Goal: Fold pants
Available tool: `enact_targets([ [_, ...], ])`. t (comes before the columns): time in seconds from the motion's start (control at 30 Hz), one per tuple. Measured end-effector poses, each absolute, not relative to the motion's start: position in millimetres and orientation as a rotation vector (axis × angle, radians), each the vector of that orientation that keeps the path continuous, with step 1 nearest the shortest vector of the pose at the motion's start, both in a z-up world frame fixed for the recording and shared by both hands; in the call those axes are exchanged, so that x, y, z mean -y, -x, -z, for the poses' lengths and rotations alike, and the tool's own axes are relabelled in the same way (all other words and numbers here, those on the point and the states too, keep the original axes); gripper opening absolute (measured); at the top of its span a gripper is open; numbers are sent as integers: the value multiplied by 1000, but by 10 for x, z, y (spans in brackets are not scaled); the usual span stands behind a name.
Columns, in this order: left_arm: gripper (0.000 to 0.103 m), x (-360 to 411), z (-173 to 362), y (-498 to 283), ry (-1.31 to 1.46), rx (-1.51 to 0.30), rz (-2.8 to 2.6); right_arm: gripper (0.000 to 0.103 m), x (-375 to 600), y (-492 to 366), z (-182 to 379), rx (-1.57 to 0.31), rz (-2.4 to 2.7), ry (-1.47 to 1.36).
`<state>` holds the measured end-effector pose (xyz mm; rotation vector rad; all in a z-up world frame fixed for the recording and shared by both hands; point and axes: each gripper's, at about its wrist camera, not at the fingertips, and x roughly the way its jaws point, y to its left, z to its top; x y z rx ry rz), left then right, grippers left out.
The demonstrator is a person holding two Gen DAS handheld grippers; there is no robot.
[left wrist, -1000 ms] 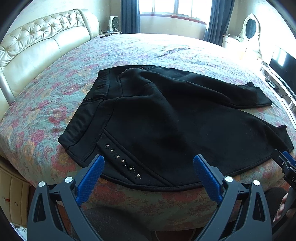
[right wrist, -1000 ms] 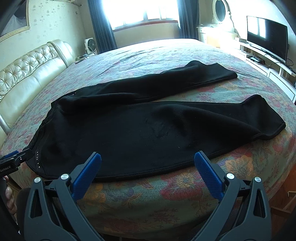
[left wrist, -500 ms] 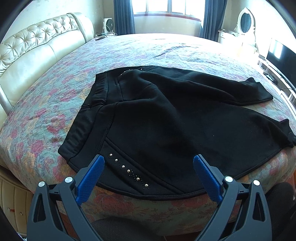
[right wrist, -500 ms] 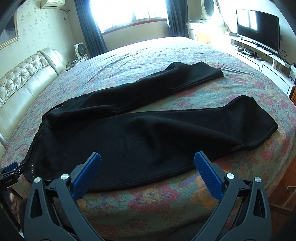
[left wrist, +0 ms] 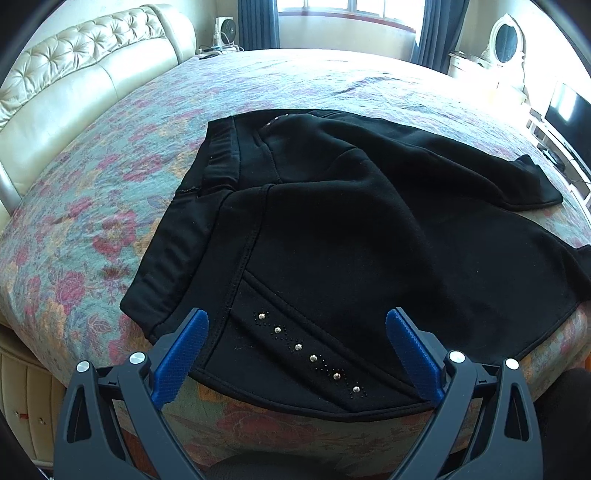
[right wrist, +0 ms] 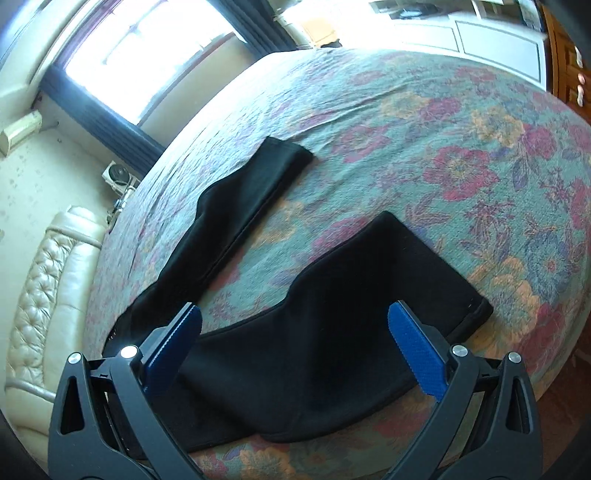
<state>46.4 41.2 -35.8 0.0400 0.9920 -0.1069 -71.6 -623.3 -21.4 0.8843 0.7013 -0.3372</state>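
Black pants lie spread flat on a floral bedspread. Their waistband points left and a line of metal studs runs near the front hem. My left gripper hovers open over the studded hip, with nothing between its blue pads. In the right wrist view the two legs split apart: the near leg ends in a cuff and the far leg lies beyond. My right gripper hangs open above the near leg, tilted, gripping nothing.
A cream tufted headboard curves along the left of the bed. Beyond the bed are a window with dark curtains, a small fan, a TV and white cabinets. The bed edge drops off just below both grippers.
The right gripper has swung right along the near leg and rolled sharply, so its view is tilted. The left gripper has moved closer to the studded hip. The pants lie as before.
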Motion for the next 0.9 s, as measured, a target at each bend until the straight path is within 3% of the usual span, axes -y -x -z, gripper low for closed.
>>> enact_targets([
  [0.17,96,-387,377,-521,-58,-992,75,101,6859,777,490,-662,224,-1026],
  [0.43,96,-361,457,-604,-86,-1012,33,101,7123,671,849,-810,123,-978],
  [0.6,96,-323,528,-648,-90,-1026,17,98,6893,508,818,-918,83,-797],
  [0.63,96,-316,536,-657,-87,-1028,15,71,6877,489,811,-933,94,-775],
  [0.67,96,-311,544,-672,-84,-1032,15,7,6877,471,813,-962,121,-750],
  [0.9,96,-282,584,-712,-77,-1046,16,7,6942,509,666,-920,125,-711],
])
